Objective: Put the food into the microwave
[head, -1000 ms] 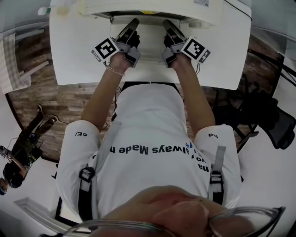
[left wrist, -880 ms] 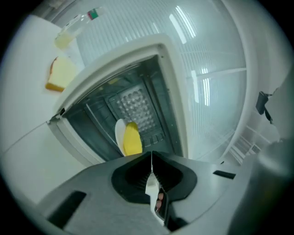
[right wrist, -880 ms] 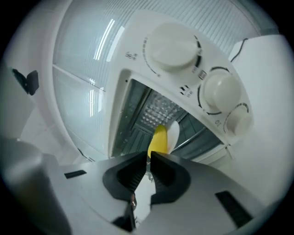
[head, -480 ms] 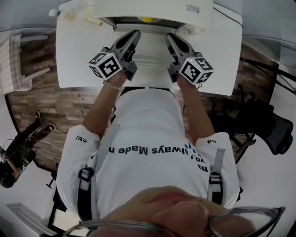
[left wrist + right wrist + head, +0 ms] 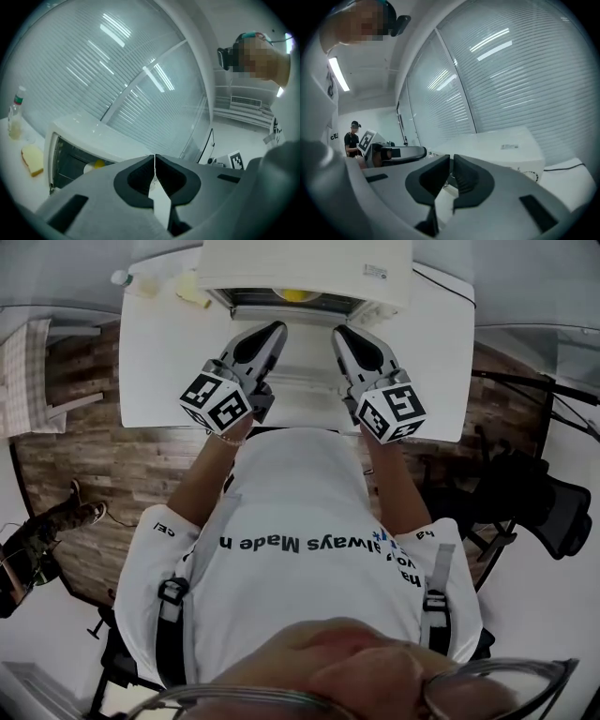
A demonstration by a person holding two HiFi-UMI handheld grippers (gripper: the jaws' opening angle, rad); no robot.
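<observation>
Food: yellow food (image 5: 295, 294) sits inside the microwave (image 5: 305, 263), at the front of the dark cavity; in the left gripper view it shows in the open mouth (image 5: 98, 164) beside a pale round item I can't make out.
Microwave: white, at the far edge of the table (image 5: 159, 362), front open toward the person.
Left gripper: (image 5: 272, 331) over the table just short of the microwave mouth, pointing at it. Fingers (image 5: 140, 176) pressed together, nothing between.
Right gripper: (image 5: 339, 334) alongside, apart from the left, same heading. Fingers (image 5: 471, 176) drawn together w/ only a thin slit left – nothing held.
Vs 1 s ago: both grippers were further fwd w/ tips right at the cavity opening; now pulled back toward the body and raised nearer the head camera. Food unmoved in the cavity.
Around: bread slice (image 5: 32, 159) lies on the table left of the microwave, bottle (image 5: 15, 112) further left – both well apart from the grippers.
Floor: wood-look, visible either side of the table.
</observation>
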